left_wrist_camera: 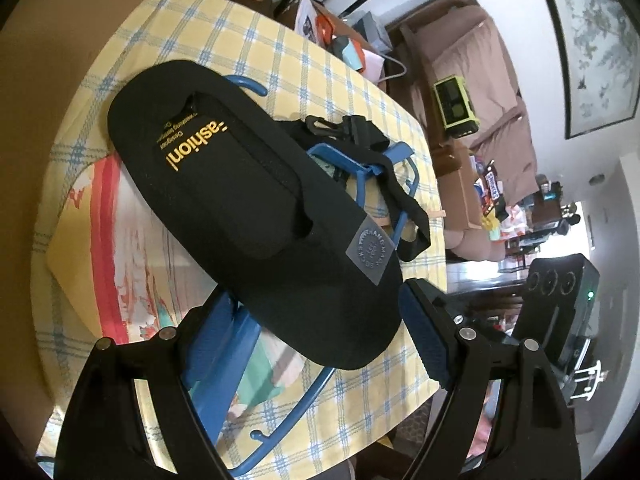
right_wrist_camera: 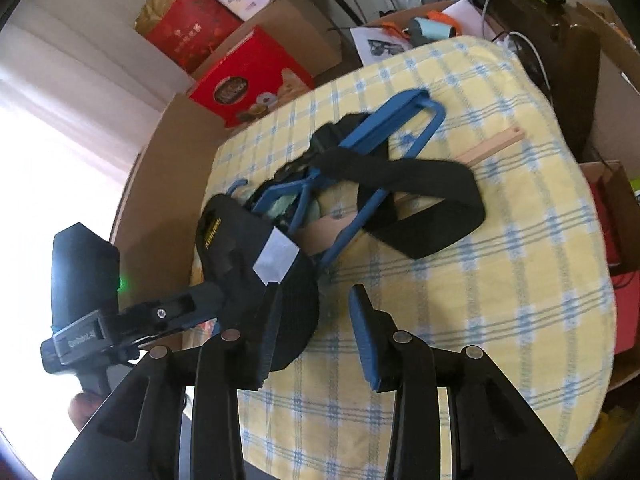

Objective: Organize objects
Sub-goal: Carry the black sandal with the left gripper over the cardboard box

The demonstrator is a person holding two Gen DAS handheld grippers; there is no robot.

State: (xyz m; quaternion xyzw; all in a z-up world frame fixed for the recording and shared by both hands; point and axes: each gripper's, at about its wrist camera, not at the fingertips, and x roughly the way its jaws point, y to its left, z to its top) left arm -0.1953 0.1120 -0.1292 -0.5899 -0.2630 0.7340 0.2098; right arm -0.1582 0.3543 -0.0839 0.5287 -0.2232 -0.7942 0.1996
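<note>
A black waist bag (left_wrist_camera: 256,200) with gold lettering and a grey patch lies across blue plastic hangers (left_wrist_camera: 360,168) on the yellow checked tablecloth (left_wrist_camera: 280,60). Its black strap (left_wrist_camera: 404,192) with buckles trails to the right. My left gripper (left_wrist_camera: 320,340) is open, its jaws on either side of the bag's near end. In the right wrist view the bag (right_wrist_camera: 248,248) lies left of centre, the strap (right_wrist_camera: 420,200) loops over the hangers (right_wrist_camera: 384,128). My right gripper (right_wrist_camera: 316,332) is open, its left finger against the bag's near end.
A thin wooden stick (right_wrist_camera: 492,144) lies beyond the strap. Red gift boxes (right_wrist_camera: 248,76) and cardboard boxes stand past the table's far edge. Papers and small gadgets (right_wrist_camera: 420,28) sit on a wooden table behind. A brown sofa (left_wrist_camera: 480,80) is to the right.
</note>
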